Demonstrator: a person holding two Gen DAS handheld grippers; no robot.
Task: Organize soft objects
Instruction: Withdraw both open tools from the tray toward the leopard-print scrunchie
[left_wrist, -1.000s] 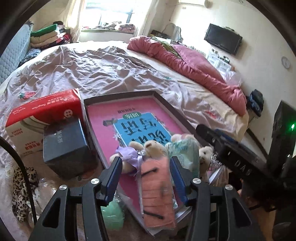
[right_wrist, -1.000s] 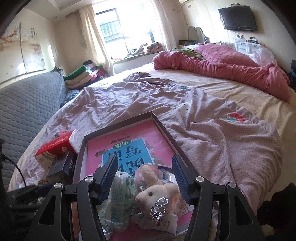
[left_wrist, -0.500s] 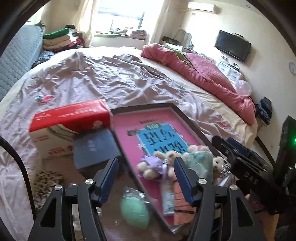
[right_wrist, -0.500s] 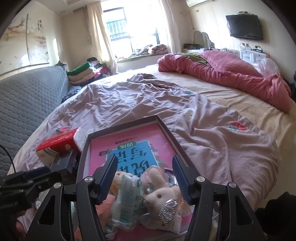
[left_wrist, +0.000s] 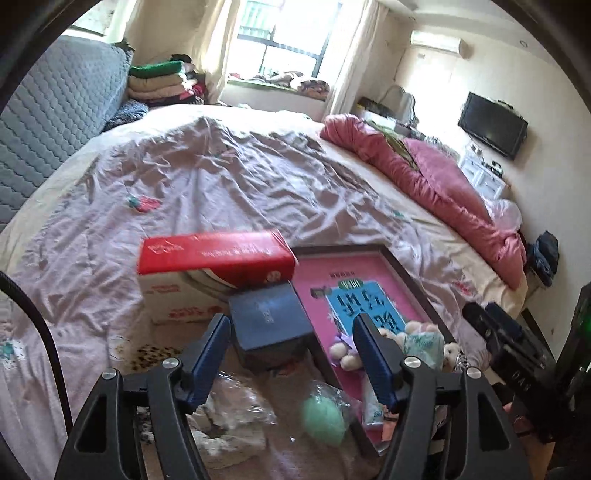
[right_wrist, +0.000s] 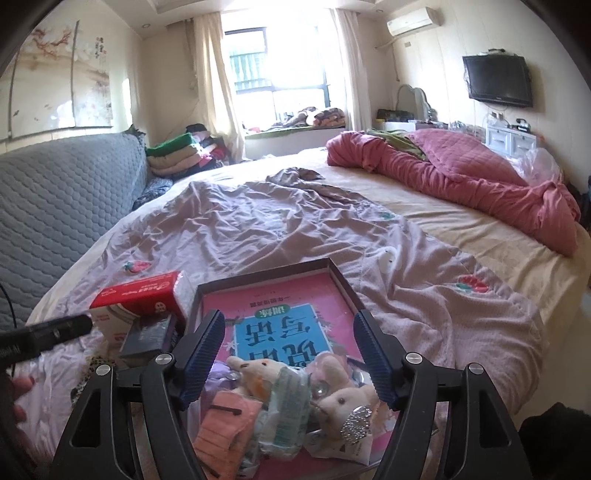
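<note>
The left gripper (left_wrist: 291, 343) and right gripper (right_wrist: 288, 343) both hold nothing, their jaws having just been opening wide. Below the right gripper, at six o'clock, plush toys (right_wrist: 345, 400) and soft packets (right_wrist: 286, 406) lie heaped in a dark tray (right_wrist: 341, 278) on the bed (right_wrist: 258, 229). At the tray's nine o'clock sit a dark box (left_wrist: 267, 319) and a red carton (left_wrist: 210, 254); a green ball (left_wrist: 323, 419) lies beside the tray's near corner.

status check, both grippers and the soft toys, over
Left gripper open, just widened, empty. Right gripper same, above plush toys piled in tray. Green pouch lies outside it.
</note>
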